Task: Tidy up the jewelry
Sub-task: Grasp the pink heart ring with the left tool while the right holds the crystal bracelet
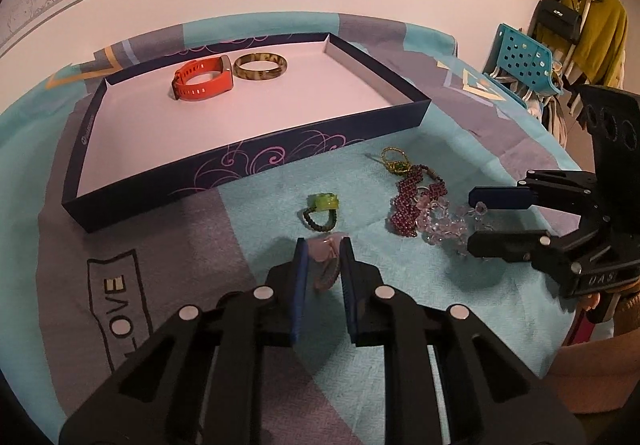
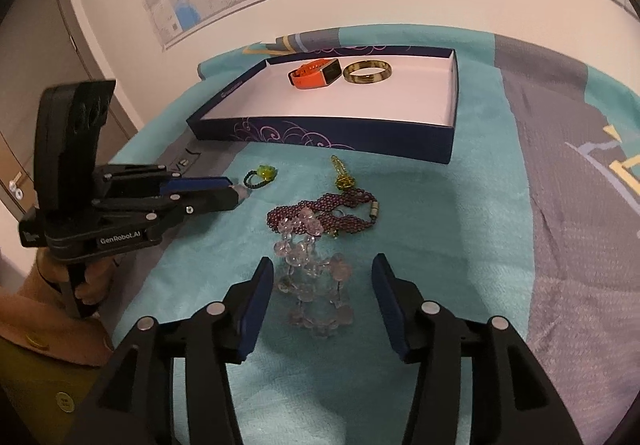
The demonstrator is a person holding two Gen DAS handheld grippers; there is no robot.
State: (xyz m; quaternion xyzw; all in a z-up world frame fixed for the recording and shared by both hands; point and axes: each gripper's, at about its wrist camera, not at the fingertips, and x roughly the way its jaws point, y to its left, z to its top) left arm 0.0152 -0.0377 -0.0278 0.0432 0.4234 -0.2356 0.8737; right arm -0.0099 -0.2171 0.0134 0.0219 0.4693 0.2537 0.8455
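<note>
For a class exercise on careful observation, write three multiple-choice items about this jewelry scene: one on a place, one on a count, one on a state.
1. Where is the orange watch?
A. on the cloth
B. in the blue box
C. in a gripper

2. How many pieces lie in the box?
A. two
B. four
C. none

3. How is the right gripper?
A. shut on the bangle
B. out of view
C. open astride the clear bead bracelet

Key: B, it lies beside the mottled bangle inside; A, only watch and bangle; C, its pads stand clear of the beads.
</note>
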